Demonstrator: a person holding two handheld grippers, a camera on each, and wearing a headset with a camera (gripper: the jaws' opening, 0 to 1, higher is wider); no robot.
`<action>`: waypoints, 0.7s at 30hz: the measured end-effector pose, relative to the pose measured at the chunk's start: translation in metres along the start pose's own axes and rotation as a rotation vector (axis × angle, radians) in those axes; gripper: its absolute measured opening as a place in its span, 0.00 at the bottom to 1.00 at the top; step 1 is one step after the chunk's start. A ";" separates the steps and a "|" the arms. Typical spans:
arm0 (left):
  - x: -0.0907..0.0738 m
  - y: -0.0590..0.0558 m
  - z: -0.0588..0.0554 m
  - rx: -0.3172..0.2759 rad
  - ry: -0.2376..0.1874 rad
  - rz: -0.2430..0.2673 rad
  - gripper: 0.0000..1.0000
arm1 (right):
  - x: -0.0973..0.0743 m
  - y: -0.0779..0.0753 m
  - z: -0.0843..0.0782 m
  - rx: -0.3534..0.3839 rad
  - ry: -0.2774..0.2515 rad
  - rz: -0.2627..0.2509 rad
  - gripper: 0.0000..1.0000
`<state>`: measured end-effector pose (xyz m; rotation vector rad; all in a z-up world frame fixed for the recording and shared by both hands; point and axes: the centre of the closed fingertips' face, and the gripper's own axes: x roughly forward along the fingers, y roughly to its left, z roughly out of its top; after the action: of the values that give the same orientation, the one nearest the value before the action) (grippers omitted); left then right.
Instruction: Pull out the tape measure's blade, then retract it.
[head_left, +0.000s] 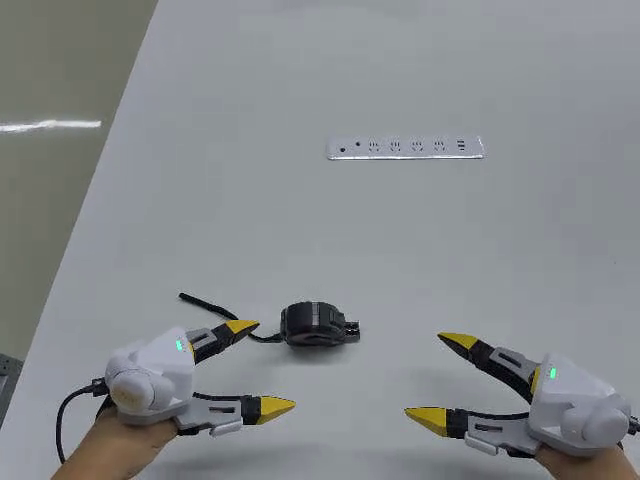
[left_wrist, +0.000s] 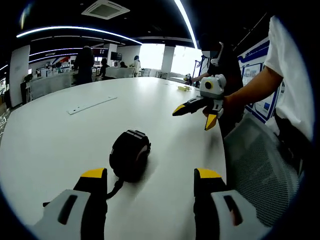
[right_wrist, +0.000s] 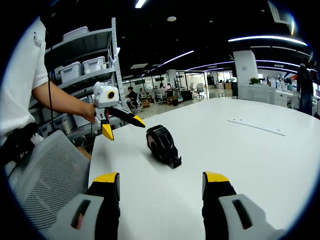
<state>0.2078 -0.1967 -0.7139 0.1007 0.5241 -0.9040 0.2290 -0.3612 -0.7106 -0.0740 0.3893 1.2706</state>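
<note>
The tape measure (head_left: 316, 325) sits on the white table (head_left: 300, 220), low in the head view and just left of the middle. It is small, round and black, and its blade looks all tucked inside. My left gripper (head_left: 270, 365) is at the lower left with its jaws spread wide, holding nothing. One yellow tip is just beside the tape's left side. My right gripper (head_left: 428, 376) is at the lower right, also wide apart and holding nothing, a little way off from the tape.

I think the case is hard and a bit heavy for its size (it may slide on this smooth table). So I would squeeze its two wide sides with the left gripper. The little end piece (head_left: 352, 327) sticks out on the right. It looks thin and stiff, so I would pinch it there. The blade will likely want to snap back.
</note>
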 end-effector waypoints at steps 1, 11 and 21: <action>0.001 0.002 0.000 0.002 0.001 0.001 0.68 | 0.001 0.000 0.000 0.002 0.002 0.003 0.68; 0.015 0.013 0.000 0.009 0.034 -0.027 0.62 | 0.014 -0.006 -0.002 -0.009 0.014 0.034 0.65; 0.030 0.022 0.001 0.029 0.055 -0.058 0.62 | 0.024 -0.013 -0.005 -0.008 0.031 0.057 0.64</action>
<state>0.2399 -0.2054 -0.7303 0.1371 0.5672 -0.9680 0.2458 -0.3447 -0.7246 -0.0905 0.4156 1.3290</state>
